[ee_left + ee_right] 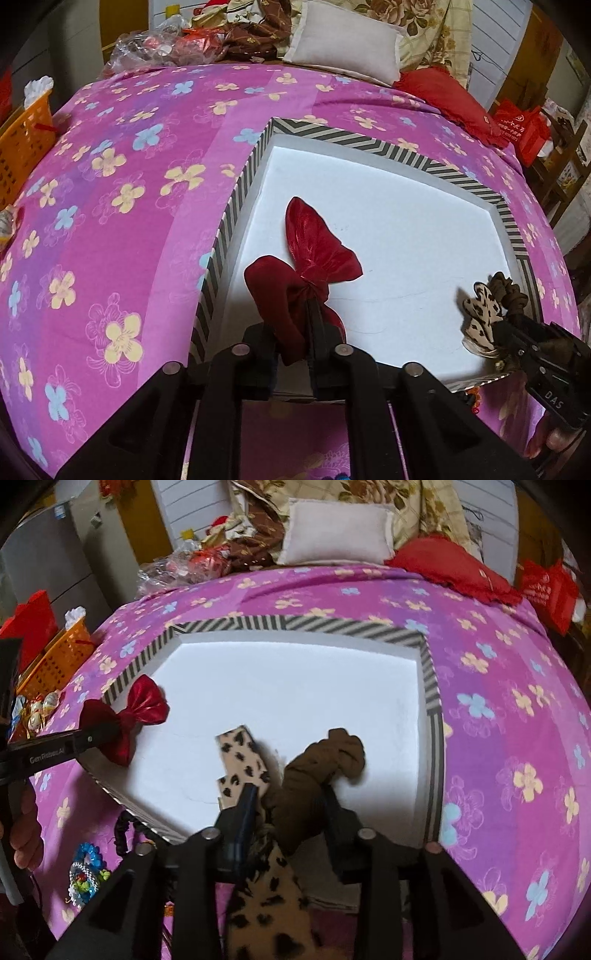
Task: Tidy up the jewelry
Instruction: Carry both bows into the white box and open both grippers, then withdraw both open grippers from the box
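A shallow white box with a striped rim lies on the pink flowered bed. My left gripper is shut on a red bow and holds it over the box's near left part; the bow also shows in the right wrist view. My right gripper is shut on a leopard-print and brown hair bow, held over the box's near right part; it also shows in the left wrist view.
Beaded hair ties and a black scrunchie lie on the bedspread at the box's near left corner. An orange basket stands at the left. A white pillow, red cushion and clothes lie at the far end.
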